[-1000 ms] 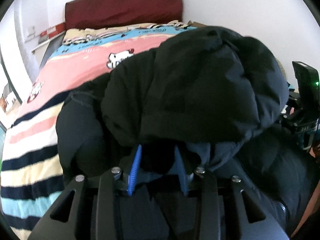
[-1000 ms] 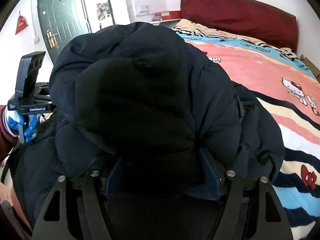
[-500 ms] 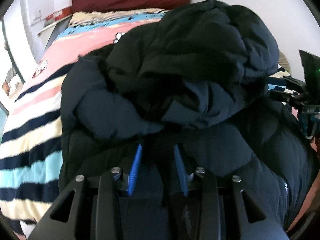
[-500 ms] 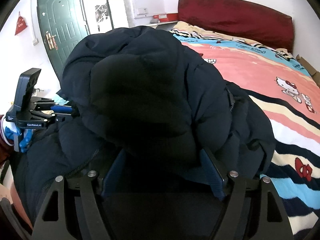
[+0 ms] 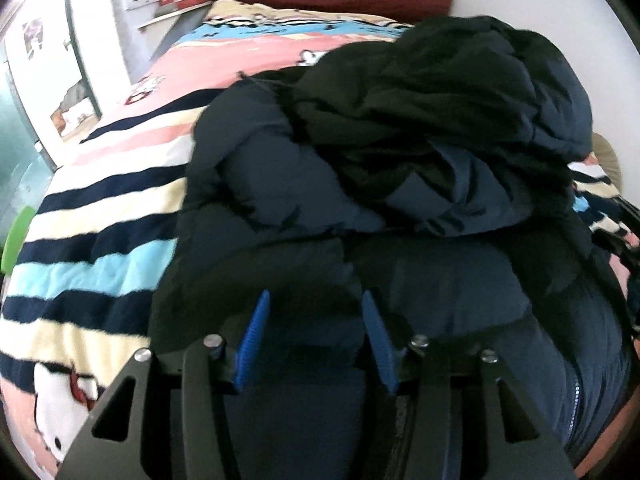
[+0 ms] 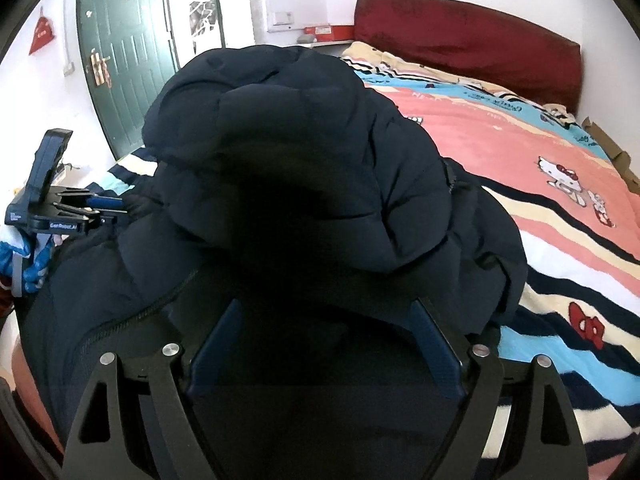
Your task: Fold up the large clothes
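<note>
Both your left gripper (image 5: 312, 332) and right gripper (image 6: 324, 344) are opening over the puffy, soft, slippery jacket (image 6: 304, 160), so grab its thick edge.

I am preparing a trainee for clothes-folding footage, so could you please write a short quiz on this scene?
1. True or false: the dark puffer jacket lies heaped on the striped cartoon blanket.
2. What colour is the headboard? A) green B) dark red C) white
3. Fill in: in the right wrist view, the door behind the jacket is ____.

Key: 1 true; 2 B; 3 green.
</note>
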Motion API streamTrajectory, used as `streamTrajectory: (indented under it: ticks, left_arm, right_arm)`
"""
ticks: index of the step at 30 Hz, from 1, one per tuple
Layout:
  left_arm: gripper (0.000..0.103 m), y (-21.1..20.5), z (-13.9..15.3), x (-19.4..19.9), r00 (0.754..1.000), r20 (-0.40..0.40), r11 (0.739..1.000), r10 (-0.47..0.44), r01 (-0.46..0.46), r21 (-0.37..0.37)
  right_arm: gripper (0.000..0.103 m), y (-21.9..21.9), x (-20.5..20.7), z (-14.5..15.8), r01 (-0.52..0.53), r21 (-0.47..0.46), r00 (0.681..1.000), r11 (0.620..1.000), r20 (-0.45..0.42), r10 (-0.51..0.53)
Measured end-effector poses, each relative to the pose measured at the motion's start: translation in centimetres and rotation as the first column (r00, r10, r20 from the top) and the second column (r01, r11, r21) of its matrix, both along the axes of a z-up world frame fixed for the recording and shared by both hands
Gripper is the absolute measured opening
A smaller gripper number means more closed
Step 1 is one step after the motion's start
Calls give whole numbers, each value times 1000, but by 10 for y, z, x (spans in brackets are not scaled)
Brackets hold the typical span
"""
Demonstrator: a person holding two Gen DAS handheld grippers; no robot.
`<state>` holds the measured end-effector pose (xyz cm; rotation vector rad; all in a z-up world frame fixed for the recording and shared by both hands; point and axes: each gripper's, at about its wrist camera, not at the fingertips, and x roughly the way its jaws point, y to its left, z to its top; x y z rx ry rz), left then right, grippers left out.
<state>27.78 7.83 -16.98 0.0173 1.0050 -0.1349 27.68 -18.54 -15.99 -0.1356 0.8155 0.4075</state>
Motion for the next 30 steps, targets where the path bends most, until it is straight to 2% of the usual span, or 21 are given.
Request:
streamTrajectory:
  ticks: [5,10,16,21,24,26,30]
  left_arm:
    - [47,19,22,1,994,49,995,96,-97,19]
    - [47,29,63,31,985,108,991,134,-134,-5]
    - [47,-3,97,97,983,151,994,104,-96,-59]
    - [47,-40,108,150,987,153,995,50,-36,-97]
    - [47,-64,107,175,991,132,996,9,4,-94]
    - [47,-75,97,185,993,118,999,-3,9,-50]
    - [47,-80,64,176,998,59,999,-14,17,-41]
  right_arm:
    - [85,-18,-8,16,12,27,1000,1000,11,-12]
    - [85,-46,0,47,74,45,996,996,53,-77]
    - [85,-46,62,90,141,85,985,986,91,-149]
    - [85,-15,121,100,155,118,984,981,74,-165]
    - [85,9,149,100,141,140,988,980,48,-149]
    - [85,23,164,95,129,135,991,982,22,-133]
    - [85,48,171,71,104,54,994,993,-41,-101]
